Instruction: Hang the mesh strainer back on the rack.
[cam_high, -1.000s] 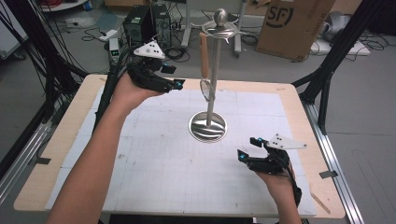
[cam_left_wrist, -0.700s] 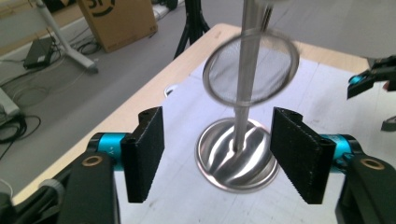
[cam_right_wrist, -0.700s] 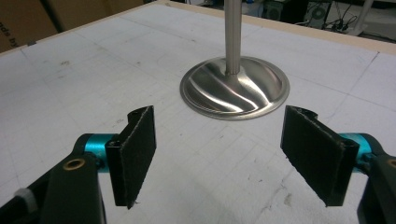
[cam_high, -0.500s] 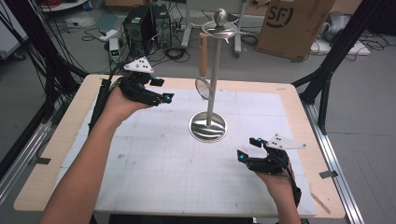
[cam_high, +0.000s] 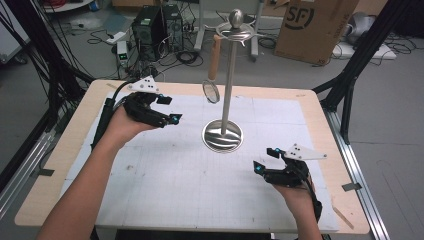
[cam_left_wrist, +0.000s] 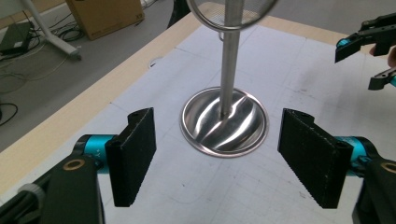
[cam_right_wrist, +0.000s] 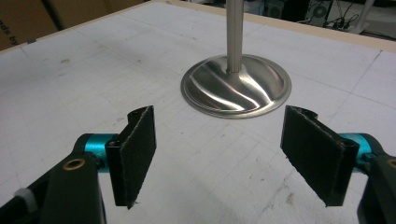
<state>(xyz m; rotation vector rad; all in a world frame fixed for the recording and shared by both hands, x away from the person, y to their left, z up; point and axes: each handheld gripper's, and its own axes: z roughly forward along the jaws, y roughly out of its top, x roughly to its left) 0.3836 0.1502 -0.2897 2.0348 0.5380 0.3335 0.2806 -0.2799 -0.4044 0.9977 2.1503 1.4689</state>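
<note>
Your left gripper (cam_high: 167, 109) has drawn back from the strainer (cam_high: 212, 91), jaws wide and empty, so the strainer now hangs free on the stand (cam_high: 223, 135), likely placed. Your right gripper (cam_high: 266, 159) waits open near the base.

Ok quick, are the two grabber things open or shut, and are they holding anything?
Left gripper: open, holding nothing.
Right gripper: open, holding nothing.
</note>
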